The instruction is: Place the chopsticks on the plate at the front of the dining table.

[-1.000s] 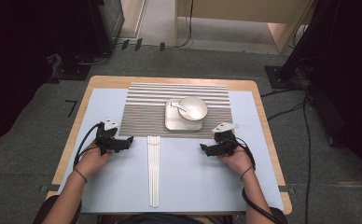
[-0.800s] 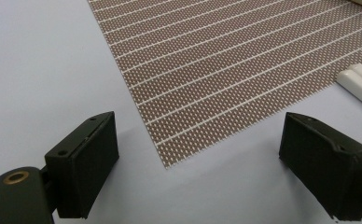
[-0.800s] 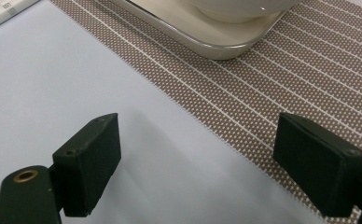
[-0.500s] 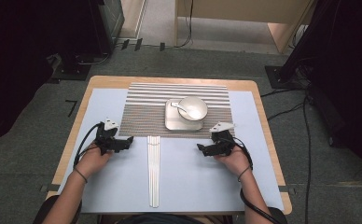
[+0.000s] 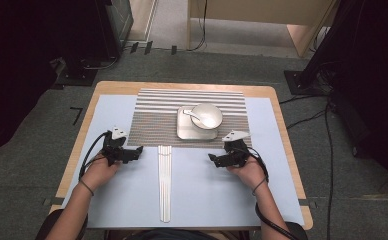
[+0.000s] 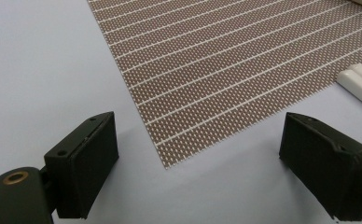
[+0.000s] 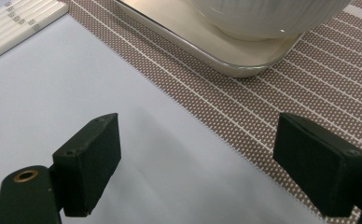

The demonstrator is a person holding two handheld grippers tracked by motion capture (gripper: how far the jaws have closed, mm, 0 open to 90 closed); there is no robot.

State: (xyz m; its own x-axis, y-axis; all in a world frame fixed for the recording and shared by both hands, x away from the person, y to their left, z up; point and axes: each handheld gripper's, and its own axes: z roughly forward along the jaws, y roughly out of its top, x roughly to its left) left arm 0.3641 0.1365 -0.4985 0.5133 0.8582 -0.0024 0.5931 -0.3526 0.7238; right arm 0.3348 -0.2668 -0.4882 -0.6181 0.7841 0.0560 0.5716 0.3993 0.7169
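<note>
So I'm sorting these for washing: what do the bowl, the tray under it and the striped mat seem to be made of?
Bowl: probably glazed white ceramic; glossy, with a ribbed outer wall in the right gripper view.
Tray: looks like brushed metal; dull silver sheen, thin rolled rim.
Mat: seemingly woven vinyl or fabric; a brown mesh weave with pale stripes, matte.

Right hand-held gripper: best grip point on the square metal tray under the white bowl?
Probably the near raised rim of the square metal tray, at the corner beside the white ribbed bowl. The right hand-held gripper is open and faces that edge, so come in low from the person's side over the brown striped placemat. The bowl covers most of the tray, leaving little else than the lip.
</note>
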